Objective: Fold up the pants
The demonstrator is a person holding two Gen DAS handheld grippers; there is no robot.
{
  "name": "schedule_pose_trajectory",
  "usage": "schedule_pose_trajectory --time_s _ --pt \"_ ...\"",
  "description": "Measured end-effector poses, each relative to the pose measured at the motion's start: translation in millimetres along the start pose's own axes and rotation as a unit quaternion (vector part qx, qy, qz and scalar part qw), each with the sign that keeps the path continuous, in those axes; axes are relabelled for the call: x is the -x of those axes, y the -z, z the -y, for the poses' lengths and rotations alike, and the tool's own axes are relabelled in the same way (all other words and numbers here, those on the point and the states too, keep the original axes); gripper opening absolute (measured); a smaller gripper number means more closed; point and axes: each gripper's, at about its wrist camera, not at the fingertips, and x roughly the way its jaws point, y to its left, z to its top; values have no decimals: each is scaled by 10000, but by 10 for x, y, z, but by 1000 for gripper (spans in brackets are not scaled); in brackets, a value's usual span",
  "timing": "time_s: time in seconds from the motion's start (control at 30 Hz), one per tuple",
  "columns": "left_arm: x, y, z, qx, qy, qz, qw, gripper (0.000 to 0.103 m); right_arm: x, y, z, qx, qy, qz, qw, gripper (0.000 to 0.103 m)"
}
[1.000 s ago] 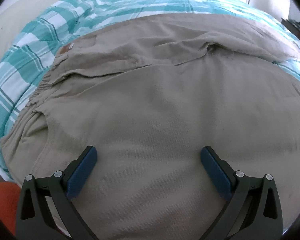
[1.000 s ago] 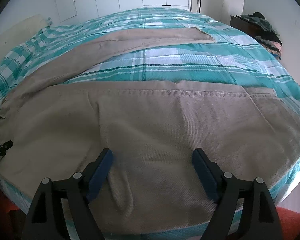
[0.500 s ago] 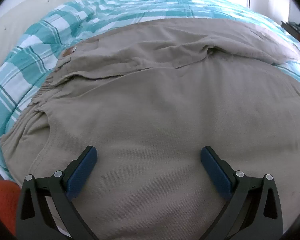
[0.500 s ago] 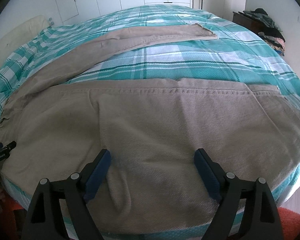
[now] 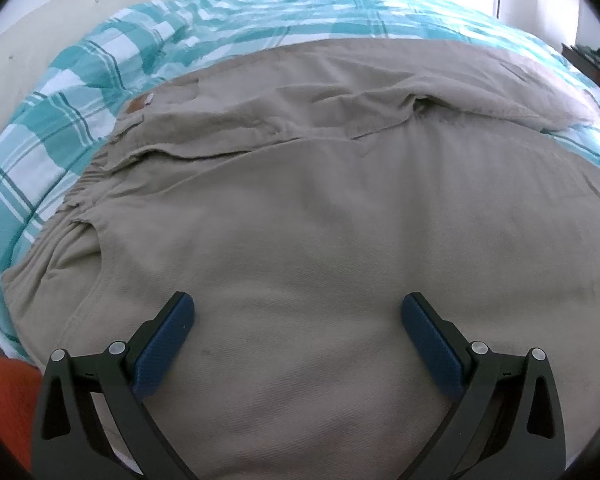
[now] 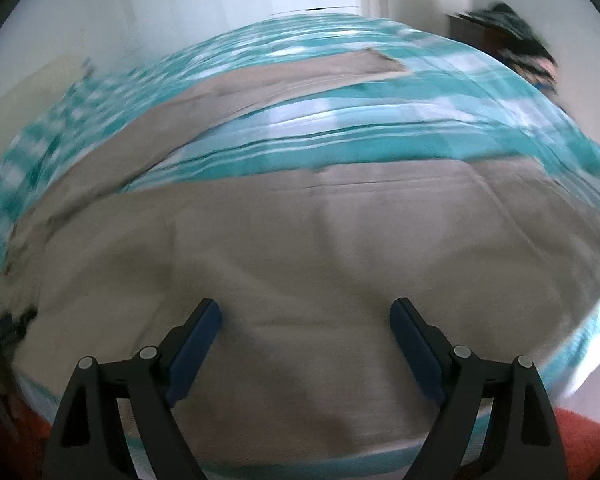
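Observation:
Beige pants (image 5: pixel 320 220) lie spread on a bed with a teal plaid cover (image 5: pixel 100 80). In the left wrist view the elastic waistband and a brown label (image 5: pixel 138 104) sit at the upper left, and my left gripper (image 5: pixel 298 312) hangs open over the seat area, nothing between its blue pads. The right wrist view is blurred by motion. It shows the near pant leg (image 6: pixel 340 248) running across, the far leg (image 6: pixel 284 76) stretching away toward the upper right. My right gripper (image 6: pixel 304 314) stands open above the near leg, holding nothing.
The bed's near edge runs just under both grippers, with orange floor or rug (image 6: pixel 588 436) below it. White cupboard doors (image 6: pixel 240 0) stand behind the bed. A dark chest with a pile of clothes (image 6: pixel 516 36) is at the far right.
The right wrist view has swung sideways and rolled, now blurred, with the pants shifted left in it. The left view barely changed. Both grippers stay open.

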Motion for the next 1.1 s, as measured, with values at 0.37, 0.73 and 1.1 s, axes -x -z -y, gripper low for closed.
schedule_pose_trajectory --time_s 0.37,0.73,1.1 --pt "519 -722 5 90 817 612 9947 102 513 -119 582 -1613 131 549 9853 78" --pt "-768 -1709 296 561 740 332 9951 102 -76 -2031 -443 102 -1636 594 9847 79" --pt "-1022 -1317 236 578 999 505 9920 102 -2042 -2801 425 -398 -1120 -269 9925 68"
